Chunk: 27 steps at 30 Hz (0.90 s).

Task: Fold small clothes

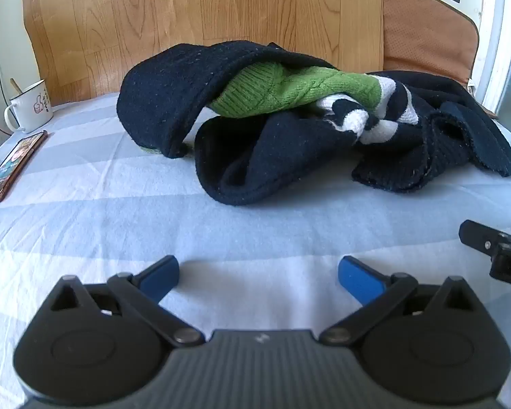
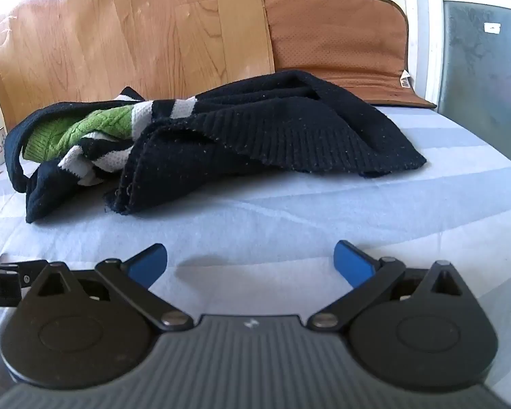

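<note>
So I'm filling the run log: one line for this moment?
stage: pre-grasp | sweater: crumpled, unfolded | left gripper: open, empty | right gripper: open, empty

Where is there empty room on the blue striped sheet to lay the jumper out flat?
The widest bare patch of the pale blue striped sheet lies between the crumpled navy, green and white knitted jumper and the two open grippers, left and right. It is crowded at the left edge, by the white enamel mug and phone.

Both grippers [image 1: 259,274] [image 2: 250,262] — black linkages, blue fingertip pads [image 1: 357,277].
</note>
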{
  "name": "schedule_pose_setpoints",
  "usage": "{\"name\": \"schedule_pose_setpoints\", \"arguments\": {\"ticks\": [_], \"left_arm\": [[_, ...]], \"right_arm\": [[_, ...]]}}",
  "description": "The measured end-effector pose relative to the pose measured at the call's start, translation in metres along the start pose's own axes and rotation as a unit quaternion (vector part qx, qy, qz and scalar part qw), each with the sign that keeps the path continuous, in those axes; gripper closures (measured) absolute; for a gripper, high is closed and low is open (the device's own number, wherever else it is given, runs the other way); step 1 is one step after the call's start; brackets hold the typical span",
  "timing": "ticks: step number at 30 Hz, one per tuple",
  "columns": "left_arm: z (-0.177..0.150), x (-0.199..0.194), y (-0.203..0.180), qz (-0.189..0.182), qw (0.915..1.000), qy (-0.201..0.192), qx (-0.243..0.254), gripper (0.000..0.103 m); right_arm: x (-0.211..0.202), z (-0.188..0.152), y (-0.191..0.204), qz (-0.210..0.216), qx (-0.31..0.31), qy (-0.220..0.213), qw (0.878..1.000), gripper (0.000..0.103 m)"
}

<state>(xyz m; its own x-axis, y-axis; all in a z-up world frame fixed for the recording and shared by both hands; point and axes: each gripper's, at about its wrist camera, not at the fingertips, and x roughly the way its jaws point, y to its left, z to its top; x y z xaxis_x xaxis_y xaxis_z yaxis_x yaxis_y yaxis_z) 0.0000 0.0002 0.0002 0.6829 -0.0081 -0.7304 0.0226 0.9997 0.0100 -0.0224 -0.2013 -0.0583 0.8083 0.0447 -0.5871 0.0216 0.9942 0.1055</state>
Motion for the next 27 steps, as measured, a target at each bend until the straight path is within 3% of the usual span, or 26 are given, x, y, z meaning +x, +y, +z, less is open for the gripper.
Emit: {"name": "schedule_pose_setpoints", "arguments": {"ticks": [27], "left_arm": [[0.0001,0.0,0.002,0.002,1.0,0.006,0.0,0.0]], "right_arm": [[0.0034,-0.0002,0.0031,-0.014,-0.025,0.01,1.0,0.0]]}}
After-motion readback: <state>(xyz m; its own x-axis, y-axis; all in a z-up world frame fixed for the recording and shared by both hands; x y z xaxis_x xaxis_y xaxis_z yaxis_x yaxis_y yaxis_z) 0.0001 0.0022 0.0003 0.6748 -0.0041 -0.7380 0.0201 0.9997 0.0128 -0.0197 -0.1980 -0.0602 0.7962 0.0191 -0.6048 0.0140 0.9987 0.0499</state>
